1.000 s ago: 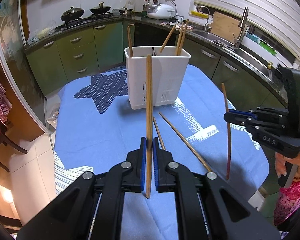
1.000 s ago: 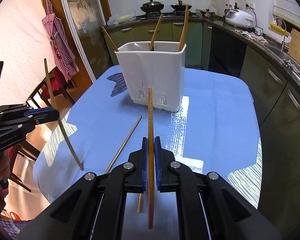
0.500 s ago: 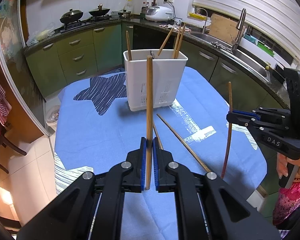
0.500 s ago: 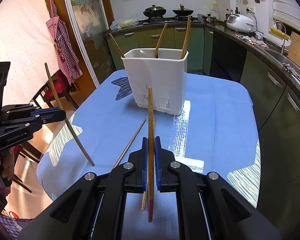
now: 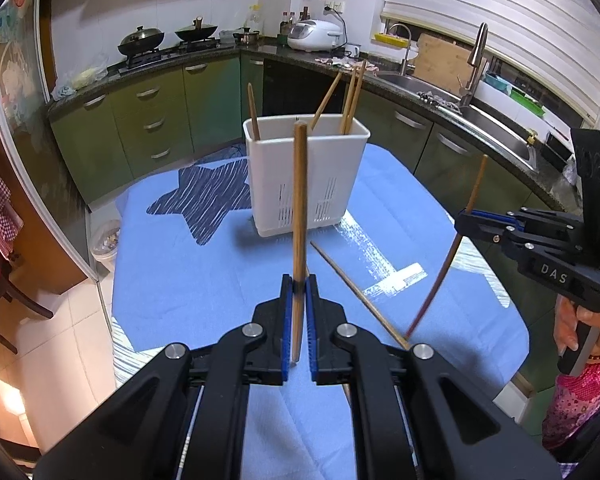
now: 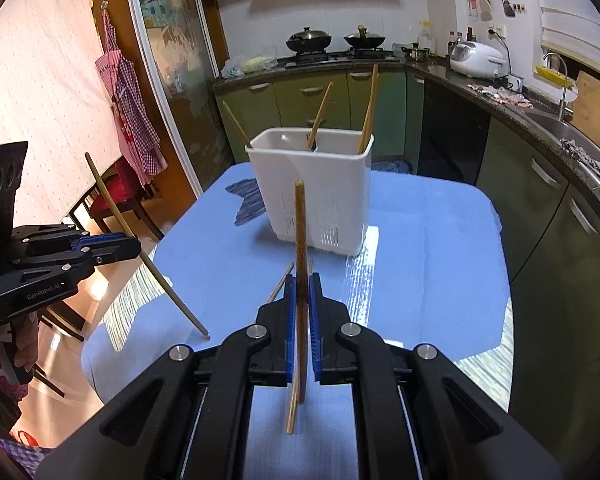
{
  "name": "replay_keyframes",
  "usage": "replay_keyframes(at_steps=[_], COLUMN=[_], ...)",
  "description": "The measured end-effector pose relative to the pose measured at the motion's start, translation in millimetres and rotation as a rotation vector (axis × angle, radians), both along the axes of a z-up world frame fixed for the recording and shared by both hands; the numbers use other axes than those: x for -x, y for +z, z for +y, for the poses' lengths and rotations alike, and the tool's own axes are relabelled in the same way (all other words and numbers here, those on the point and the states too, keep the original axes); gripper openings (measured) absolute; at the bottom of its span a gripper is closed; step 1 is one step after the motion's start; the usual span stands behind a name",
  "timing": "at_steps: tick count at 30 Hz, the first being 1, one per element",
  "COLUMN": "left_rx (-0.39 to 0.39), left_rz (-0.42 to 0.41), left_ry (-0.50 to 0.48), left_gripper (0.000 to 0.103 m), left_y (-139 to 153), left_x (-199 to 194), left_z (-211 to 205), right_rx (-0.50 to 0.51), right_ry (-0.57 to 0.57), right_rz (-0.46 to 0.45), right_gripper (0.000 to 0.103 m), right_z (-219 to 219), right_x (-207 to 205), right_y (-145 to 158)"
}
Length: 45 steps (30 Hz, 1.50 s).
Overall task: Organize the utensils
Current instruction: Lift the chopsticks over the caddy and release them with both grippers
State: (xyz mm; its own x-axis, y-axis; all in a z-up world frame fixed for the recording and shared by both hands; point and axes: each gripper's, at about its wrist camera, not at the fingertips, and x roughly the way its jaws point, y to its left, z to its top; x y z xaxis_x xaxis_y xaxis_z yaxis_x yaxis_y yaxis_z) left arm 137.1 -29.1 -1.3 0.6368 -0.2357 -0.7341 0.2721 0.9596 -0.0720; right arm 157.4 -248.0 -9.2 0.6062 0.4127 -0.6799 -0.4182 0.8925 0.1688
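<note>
green cabinets (image 5: 156, 120); tiled floor (image 5: 60, 332); window blinds (image 5: 500, 20); red chair (image 6: 116, 196)

Matt wood chopsticks (image 5: 299, 216), white perforated plastic holder (image 5: 306, 180) w/ smooth walls, soft blue cloth (image 5: 188, 280) on table.

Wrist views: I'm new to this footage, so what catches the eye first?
Each gripper clamps one chopstick upright: the left gripper a pale chopstick, the right gripper a darker chopstick. Behind them, mid-table on the blue cloth, stands a white utensil holder already holding chopsticks.
</note>
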Motion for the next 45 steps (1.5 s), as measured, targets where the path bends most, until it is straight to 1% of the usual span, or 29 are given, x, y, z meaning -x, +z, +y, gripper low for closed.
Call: replay_keyframes(at_steps=[2,5,11,14,17,21,23,25,28,33,39,40,42,43,45], left_rx=[0.010,0.028,0.027,0.004,0.004,0.016,0.011,0.010,0.001,-0.004,-0.008,-0.014,-0.015,-0.012,-0.002], left_rz=[-0.002,-0.021,-0.124,-0.202,-0.256,-0.301,-0.315,-0.315,-0.306,-0.267,-0.198,-0.191,-0.176,-0.173,-0.179], left_ry=[-0.005,-0.015,-0.036,-0.027,-0.006,0.025,0.037,0.052,0.072,0.092,0.099,0.097,0.092,0.092,0.089], left_gripper=[0.006,0.006,0.006,0.006,0.006,0.006,0.006,0.006,0.006,0.006,0.007,0.007,0.014,0.021,0.023], left_y=[6,23,76,105,127,147,151,149,140,111,70,65,61,60,64], left_x=[-2,-7,-22,-33,-50,-76,-85,-98,-118,-147,-159,-158,-156,-154,-146], left_z=[0,0,-11,-20,-25,-29,-33,-33,-36,-38,-37,-37,-36,-35,-33], right_rx=[-0.005,-0.013,-0.015,-0.019,-0.021,-0.030,-0.034,-0.037,-0.041,-0.049,-0.066,-0.069,-0.076,-0.082,-0.105], right_ry=[-0.007,-0.015,-0.029,-0.030,-0.034,-0.047,-0.052,-0.055,-0.060,-0.065,-0.067,-0.068,-0.063,-0.061,-0.068], right_rz=[-0.018,-0.043,-0.075,-0.072,-0.063,-0.054,-0.049,-0.042,-0.036,-0.039,-0.065,-0.074,-0.093,-0.103,-0.133], right_gripper=[0.007,0.007,0.007,0.007,0.007,0.007,0.007,0.007,0.007,0.007,0.007,0.007,0.007,0.007,0.007], right_z=[-3,-10,-18,-21,-24,-32,-35,-37,-40,-43,-44,-43,-41,-39,-36], right_x=[0,-1,-1,-3,-6,-8,-9,-10,-12,-15,-21,-23,-27,-29,-36], right_y=[8,21,38,39,36,32,30,27,24,26,40,45,56,62,77])
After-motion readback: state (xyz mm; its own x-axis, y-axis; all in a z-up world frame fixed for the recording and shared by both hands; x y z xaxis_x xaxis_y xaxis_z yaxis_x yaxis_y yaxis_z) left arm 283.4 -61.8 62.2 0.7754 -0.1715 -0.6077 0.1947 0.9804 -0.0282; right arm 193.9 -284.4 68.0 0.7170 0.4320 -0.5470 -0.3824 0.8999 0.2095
